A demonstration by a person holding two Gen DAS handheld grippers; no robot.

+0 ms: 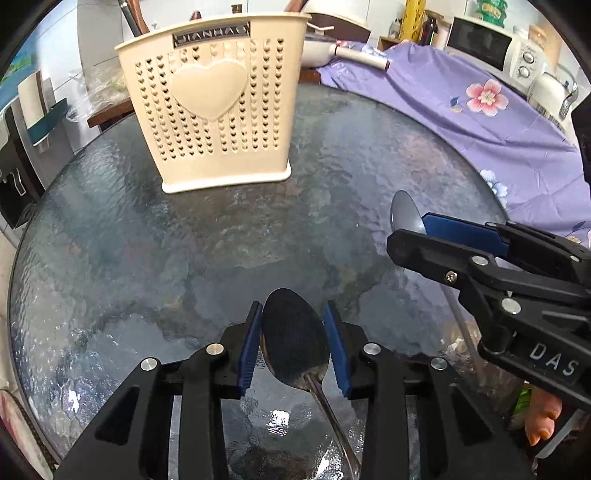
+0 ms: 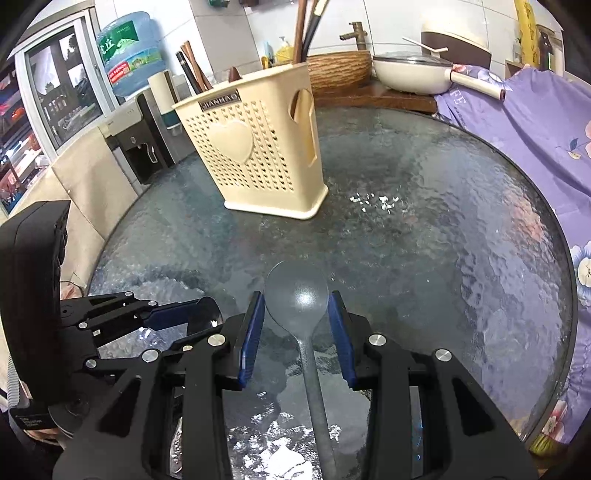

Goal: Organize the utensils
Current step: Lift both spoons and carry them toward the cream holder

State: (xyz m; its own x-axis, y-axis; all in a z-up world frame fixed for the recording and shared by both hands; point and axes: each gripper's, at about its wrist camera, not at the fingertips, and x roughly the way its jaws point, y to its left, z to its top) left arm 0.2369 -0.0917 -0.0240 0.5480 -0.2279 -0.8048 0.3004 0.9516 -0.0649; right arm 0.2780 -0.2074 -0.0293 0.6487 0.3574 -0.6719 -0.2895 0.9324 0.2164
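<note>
A cream plastic utensil holder (image 1: 214,110) with heart-shaped holes stands at the far side of the round glass table (image 1: 184,240); it also shows in the right wrist view (image 2: 258,147), with chopsticks (image 2: 306,26) standing in it. My left gripper (image 1: 293,347) is shut on a shiny metal spoon (image 1: 295,339), bowl forward between the blue pads. My right gripper (image 2: 295,328) is shut on a grey spoon (image 2: 297,295), held low over the table. The right gripper shows in the left wrist view (image 1: 417,229) with that spoon's bowl (image 1: 404,212) sticking out.
A purple flowered cloth (image 1: 461,99) covers the right side. A white pan (image 2: 410,74) and a wicker basket (image 2: 340,70) stand behind the table. A microwave (image 1: 487,44) stands far right. A water dispenser (image 2: 147,140) stands left.
</note>
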